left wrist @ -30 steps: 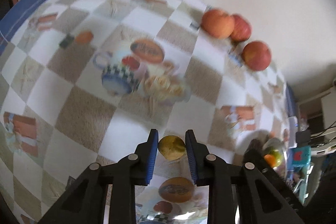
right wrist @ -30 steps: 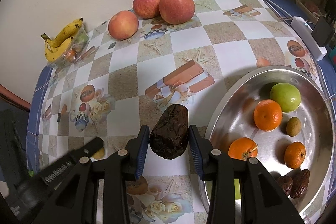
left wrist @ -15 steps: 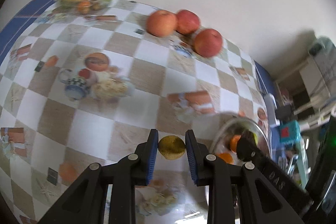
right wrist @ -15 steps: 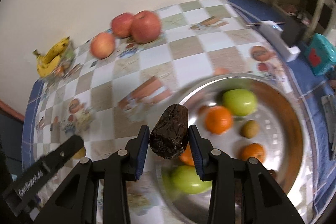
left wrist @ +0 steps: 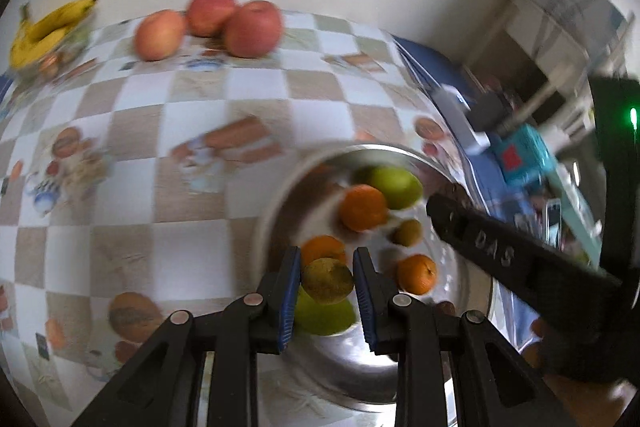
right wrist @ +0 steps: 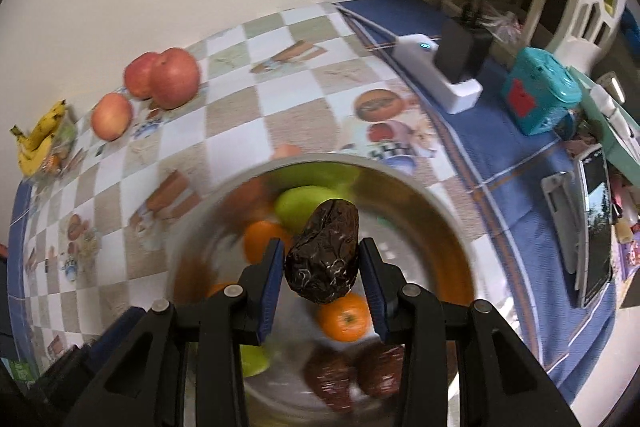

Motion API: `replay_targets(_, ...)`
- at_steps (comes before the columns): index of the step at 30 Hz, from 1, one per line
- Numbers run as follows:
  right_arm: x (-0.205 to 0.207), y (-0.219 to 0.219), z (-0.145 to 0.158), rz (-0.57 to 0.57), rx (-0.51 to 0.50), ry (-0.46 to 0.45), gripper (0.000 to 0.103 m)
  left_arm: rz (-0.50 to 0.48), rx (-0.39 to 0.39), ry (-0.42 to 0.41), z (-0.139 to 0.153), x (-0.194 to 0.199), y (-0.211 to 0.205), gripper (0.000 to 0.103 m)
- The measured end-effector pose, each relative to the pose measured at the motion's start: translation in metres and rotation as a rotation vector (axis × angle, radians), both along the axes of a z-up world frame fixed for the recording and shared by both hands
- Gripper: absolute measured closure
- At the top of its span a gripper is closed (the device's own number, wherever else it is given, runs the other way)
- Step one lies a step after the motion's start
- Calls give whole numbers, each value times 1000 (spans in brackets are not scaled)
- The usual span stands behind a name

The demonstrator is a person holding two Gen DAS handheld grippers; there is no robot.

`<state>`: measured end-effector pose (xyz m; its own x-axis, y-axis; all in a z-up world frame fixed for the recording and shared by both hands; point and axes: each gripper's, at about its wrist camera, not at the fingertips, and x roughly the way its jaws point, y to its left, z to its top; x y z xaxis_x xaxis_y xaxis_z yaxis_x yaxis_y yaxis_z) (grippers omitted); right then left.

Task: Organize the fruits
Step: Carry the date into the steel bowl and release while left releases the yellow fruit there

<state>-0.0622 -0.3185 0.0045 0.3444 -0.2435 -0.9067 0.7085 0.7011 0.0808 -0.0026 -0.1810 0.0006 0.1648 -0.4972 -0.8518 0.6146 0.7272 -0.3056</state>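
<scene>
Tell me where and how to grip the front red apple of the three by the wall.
Take the front apple across its widest middle, coming down from above with jaws spread along the wall line's cross direction. It is round and touches the apple behind, so a pad probably won't fit between them; its front and top are free.

Raised letters "DAS" (rather blurred) run along the black arm of the right claw (left wrist: 444, 211); nothing else legible.

You hold a small yellow-brown fruit (left wrist: 327, 279) and a wrinkled dark date (right wrist: 323, 257) above the steel bowl (right wrist: 432, 199), where oranges (right wrist: 344, 319), green apples (right wrist: 308, 207) and two dates (right wrist: 356, 375) lie; three red apples (right wrist: 162, 79) and bananas (right wrist: 36, 139) sit well apart.
</scene>
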Motion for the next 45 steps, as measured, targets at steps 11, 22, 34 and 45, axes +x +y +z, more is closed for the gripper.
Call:
replay_targets(11, -20, -31, -20, -68, 37, 40, 63, -97, 70, 5, -27, -26, -39, 75)
replay_targets(22, -14, -32, -40, -62, 55, 77, 63, -91, 101, -10, -37, -27, -46, 75)
replay_targets(34, -16, -37, -55, -64, 86, 109, 63, -116, 128, -24, -43, -27, -57, 74)
replay_targets(45, -17, -39, -56, -70, 101, 98, 62, -99, 99, 17, -42, -22, -56, 73)
